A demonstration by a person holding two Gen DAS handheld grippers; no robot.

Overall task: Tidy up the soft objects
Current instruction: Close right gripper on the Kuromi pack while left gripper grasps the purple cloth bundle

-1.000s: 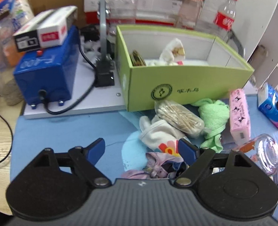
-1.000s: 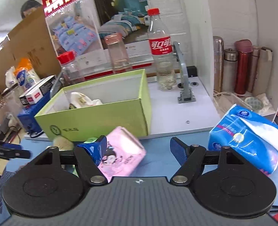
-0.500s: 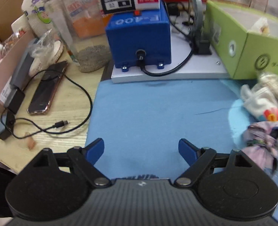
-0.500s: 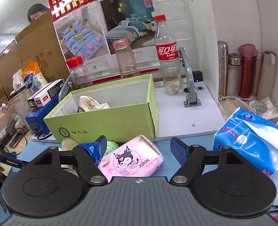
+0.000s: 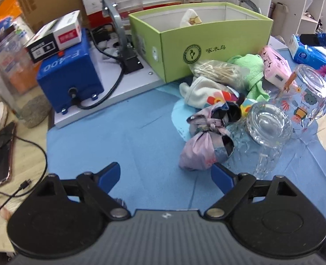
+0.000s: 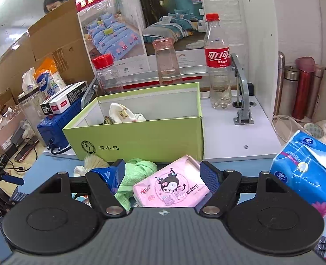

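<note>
A green box holds a white cloth. In front of it lie a white sock, a bag of cotton swabs, a green towel, a pink Kuromi tissue pack and a knotted purple fabric bundle. My left gripper is open and empty, just short of the bundle. My right gripper is open, its fingers on either side of the pink pack, not closed on it.
Two clear glasses lie right of the bundle. A blue tissue pack sits at the right. A blue machine, phone and cables are at the left. Bottles stand behind the box.
My left gripper swung left over the blue cloth, then back right toward the bundle and glasses. My right gripper moved forward so its fingers now flank the pink pack.
</note>
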